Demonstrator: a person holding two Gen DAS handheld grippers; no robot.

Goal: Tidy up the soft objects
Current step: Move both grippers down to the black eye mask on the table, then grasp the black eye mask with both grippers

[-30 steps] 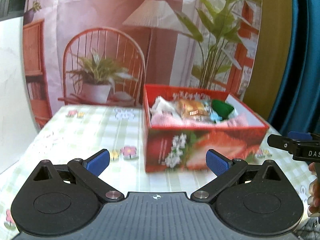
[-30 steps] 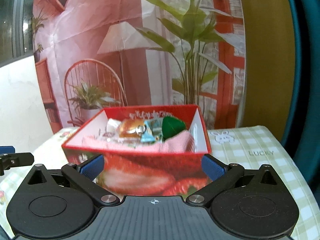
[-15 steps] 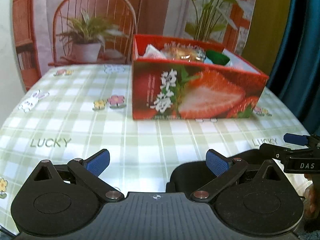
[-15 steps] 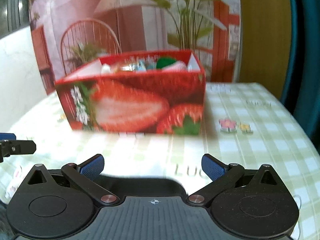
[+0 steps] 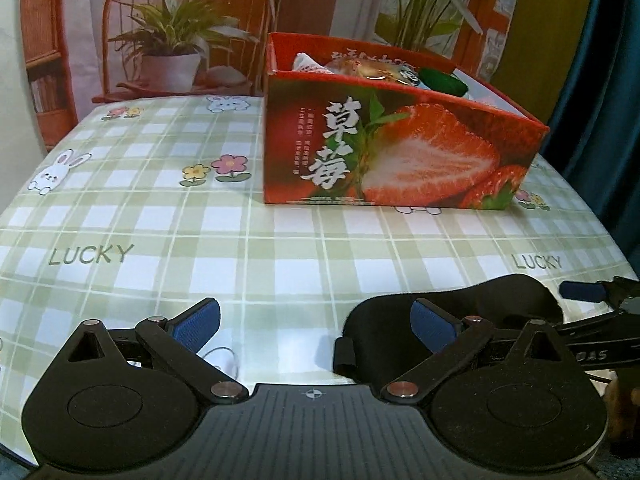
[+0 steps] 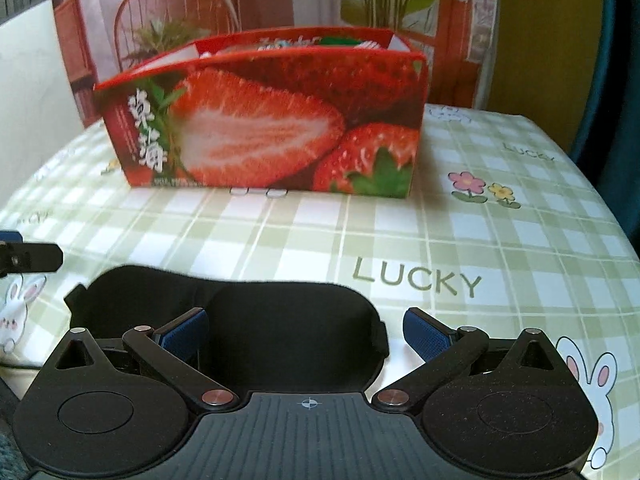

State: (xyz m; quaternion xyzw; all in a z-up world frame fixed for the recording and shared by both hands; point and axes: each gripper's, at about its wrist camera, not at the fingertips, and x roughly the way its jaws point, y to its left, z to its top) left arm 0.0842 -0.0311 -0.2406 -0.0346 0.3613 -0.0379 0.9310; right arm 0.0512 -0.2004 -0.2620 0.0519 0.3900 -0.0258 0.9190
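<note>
Sleep mask (image 6: 256,320), black and padded, flat on the checked tablecloth (image 6: 460,240) near the front edge, well short of the strawberry box (image 6: 264,120) holding other soft items. Right gripper (image 6: 306,330) low over it, fingers apart, likely lined up for a pinch. Left gripper (image 5: 316,324) beside, also spread, empty. Box contents visible only from left; mask's full shape only from right.
</note>
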